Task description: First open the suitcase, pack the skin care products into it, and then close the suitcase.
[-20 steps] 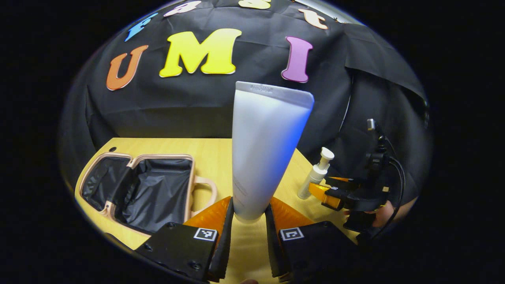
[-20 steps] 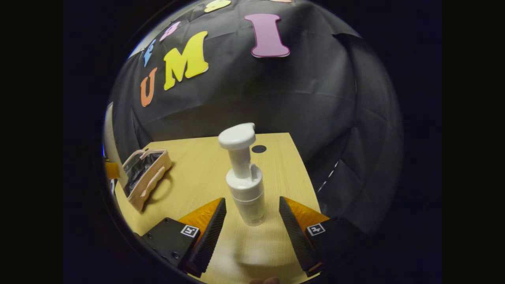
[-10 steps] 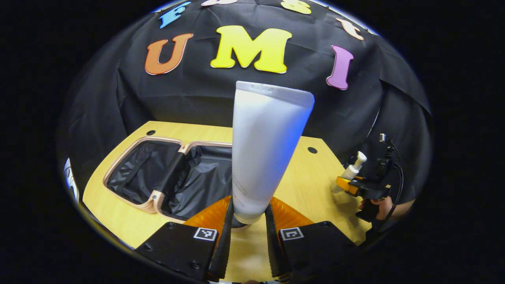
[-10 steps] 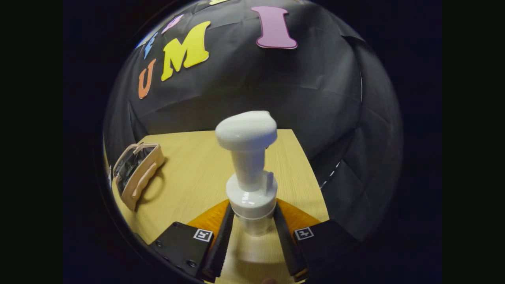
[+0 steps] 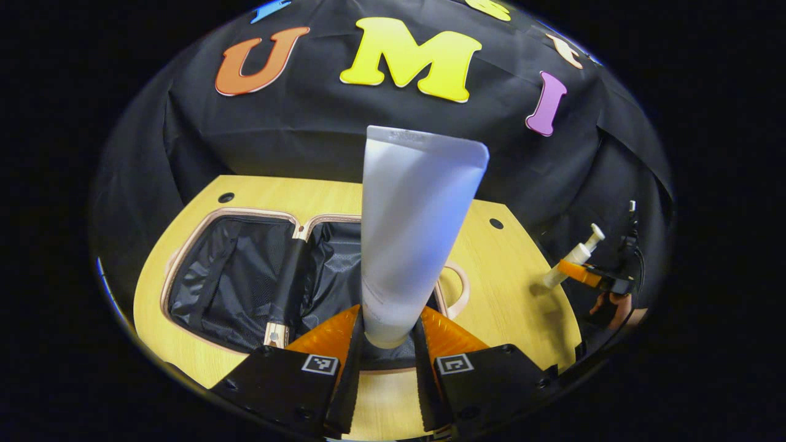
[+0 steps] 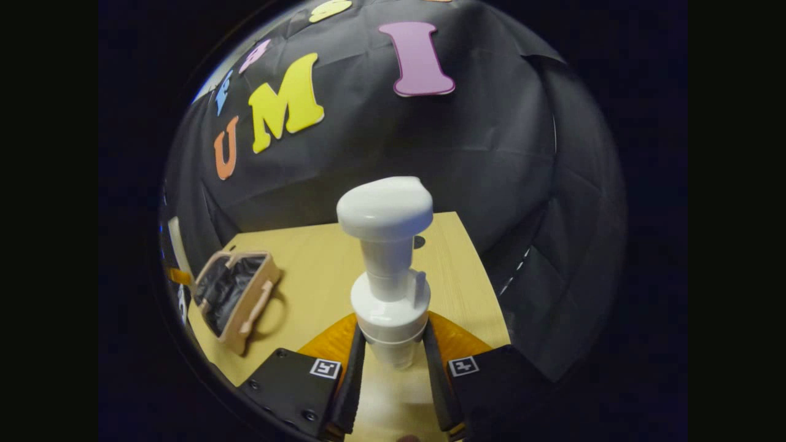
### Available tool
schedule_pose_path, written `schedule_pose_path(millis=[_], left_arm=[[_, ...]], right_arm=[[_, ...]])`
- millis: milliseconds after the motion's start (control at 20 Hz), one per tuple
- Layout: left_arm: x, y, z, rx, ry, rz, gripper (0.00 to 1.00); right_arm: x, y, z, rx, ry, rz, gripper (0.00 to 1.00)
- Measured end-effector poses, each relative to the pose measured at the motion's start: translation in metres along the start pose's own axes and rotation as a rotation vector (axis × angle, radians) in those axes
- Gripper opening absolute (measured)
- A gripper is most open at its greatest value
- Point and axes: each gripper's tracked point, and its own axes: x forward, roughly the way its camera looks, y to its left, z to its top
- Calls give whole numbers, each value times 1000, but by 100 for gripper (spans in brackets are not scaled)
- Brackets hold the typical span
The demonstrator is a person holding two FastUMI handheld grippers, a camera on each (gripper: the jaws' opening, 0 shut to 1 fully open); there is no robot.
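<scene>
Two items gripped, none packed yet. Suitcase (image 5: 245,276) lies open flat on counter (image 5: 491,294), black lining showing, both halves look bare; closing comes last. Left tool (image 5: 387,344) pinches base of tall white tube (image 5: 417,227), upright, hovering over suitcase's near edge. Right tool (image 6: 393,368) pinches white pump bottle (image 6: 388,276) at its body, upright above counter; suitcase at 9 o'clock in right gripper view

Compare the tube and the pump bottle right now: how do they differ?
The tube is tall, flat-sealed on top and hangs over the open suitcase; the pump bottle is squat, round, with a pump head, over bare table. Both are whitish, and each is clamped upright in a gripper.
</scene>
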Motion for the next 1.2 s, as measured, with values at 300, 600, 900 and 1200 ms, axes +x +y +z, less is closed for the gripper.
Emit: schedule_pose_path(millis=[300, 600, 900, 1200], left_arm=[[56, 35, -36, -130, 282, -127, 44], [84, 49, -68, -232, 579, -128, 42], [97, 63, -83, -330, 798, -34, 41], [102, 70, -86, -354, 834, 59, 48]], right_arm=[[-81, 35, 15, 66, -15, 77, 46], [-125, 39, 13, 129, -27, 56, 46], [-141, 43, 13, 155, -39, 53, 46], [-145, 51, 15, 131, -40, 69, 46]])
